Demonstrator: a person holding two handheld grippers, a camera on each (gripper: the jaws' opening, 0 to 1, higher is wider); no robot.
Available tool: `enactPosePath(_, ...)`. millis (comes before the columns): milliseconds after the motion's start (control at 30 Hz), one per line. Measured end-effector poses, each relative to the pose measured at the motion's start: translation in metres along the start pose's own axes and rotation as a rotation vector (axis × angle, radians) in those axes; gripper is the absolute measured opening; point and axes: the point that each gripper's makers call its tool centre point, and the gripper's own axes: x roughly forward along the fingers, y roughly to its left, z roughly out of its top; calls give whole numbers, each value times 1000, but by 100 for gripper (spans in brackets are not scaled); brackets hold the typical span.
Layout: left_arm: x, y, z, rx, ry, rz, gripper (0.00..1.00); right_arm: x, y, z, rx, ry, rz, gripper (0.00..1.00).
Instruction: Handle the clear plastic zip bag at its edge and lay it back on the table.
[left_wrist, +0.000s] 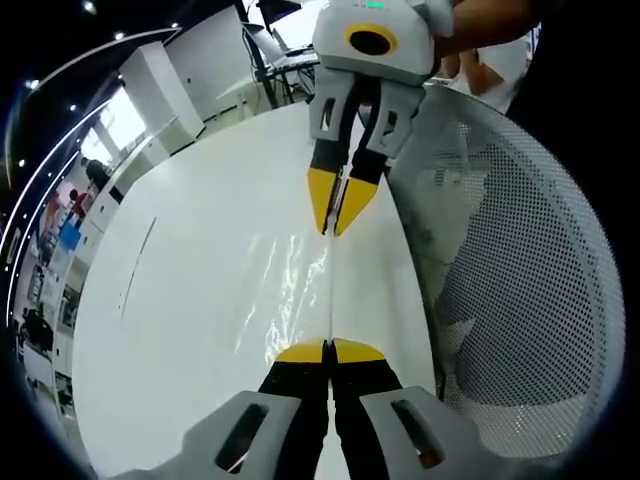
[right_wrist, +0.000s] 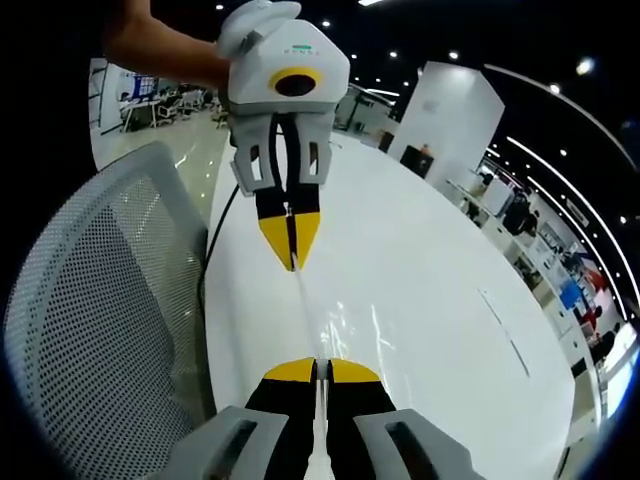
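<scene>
The clear plastic zip bag hangs stretched edge-on between my two grippers above the white table. Its body shows as faint glints to one side of the taut edge. In the left gripper view, my left gripper is shut on the near end of that edge. The right gripper comes in from the top and is shut on the far end. The right gripper view has the same hold mirrored: my right gripper pinches the bag at the bottom, and the left gripper pinches it above.
A white mesh office chair stands close against the table's edge beside the grippers. A black cable runs down between chair and table. Desks and people are far off in the background.
</scene>
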Motion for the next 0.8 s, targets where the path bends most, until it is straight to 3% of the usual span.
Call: enactPosePath(800,0,-1,-4,0,9,-3,0,-5,-1,-7,3,16,-3,0)
